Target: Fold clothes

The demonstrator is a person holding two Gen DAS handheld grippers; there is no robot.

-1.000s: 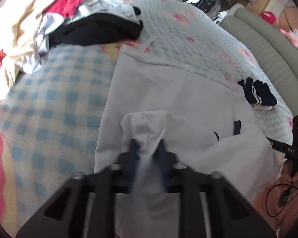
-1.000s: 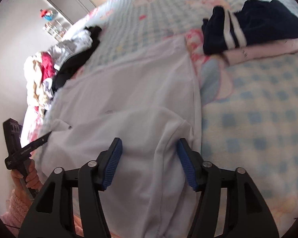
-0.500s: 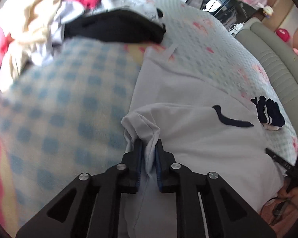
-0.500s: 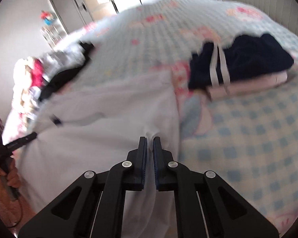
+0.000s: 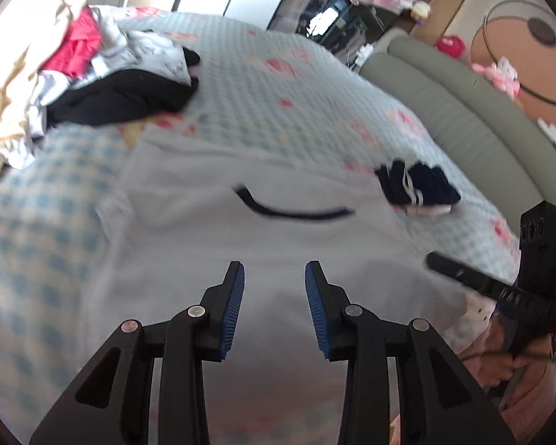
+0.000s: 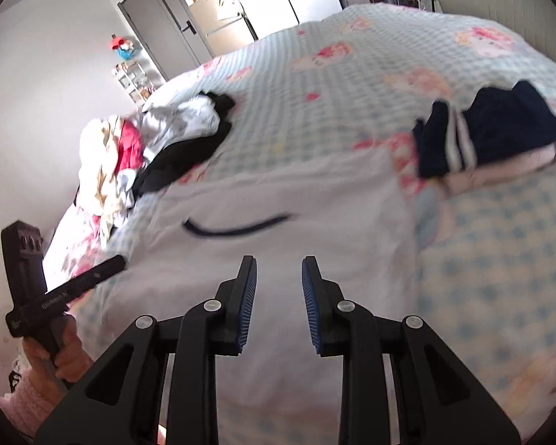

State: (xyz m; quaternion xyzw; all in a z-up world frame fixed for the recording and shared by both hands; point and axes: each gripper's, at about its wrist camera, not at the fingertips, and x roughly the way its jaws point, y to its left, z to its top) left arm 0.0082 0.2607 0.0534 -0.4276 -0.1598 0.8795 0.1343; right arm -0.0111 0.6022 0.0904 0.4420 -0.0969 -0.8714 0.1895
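White garment (image 5: 218,230) lies flat at near edge of bed (image 5: 315,85), dark-trimmed neckline (image 5: 293,212) straight ahead of you, long axis across.

Left gripper (image 5: 274,289) and right gripper (image 6: 279,285): jaws apart, empty, both over near hem, equally close.

This is a bedroom in a home. A wide bed (image 6: 370,85) fills the room, its quilted cover printed with pink cartoon figures and a blue checked blanket (image 6: 500,259) laid over it. At the far-left corner of the bed lies a heap of unsorted clothes (image 5: 55,74); toward its headboard side sits a small folded stack (image 6: 493,137). A padded grey-green headboard (image 5: 463,118) curves along the bed's edge. Beyond the bed stand a grey door (image 6: 159,26) and a small cluttered shelf (image 6: 129,74).
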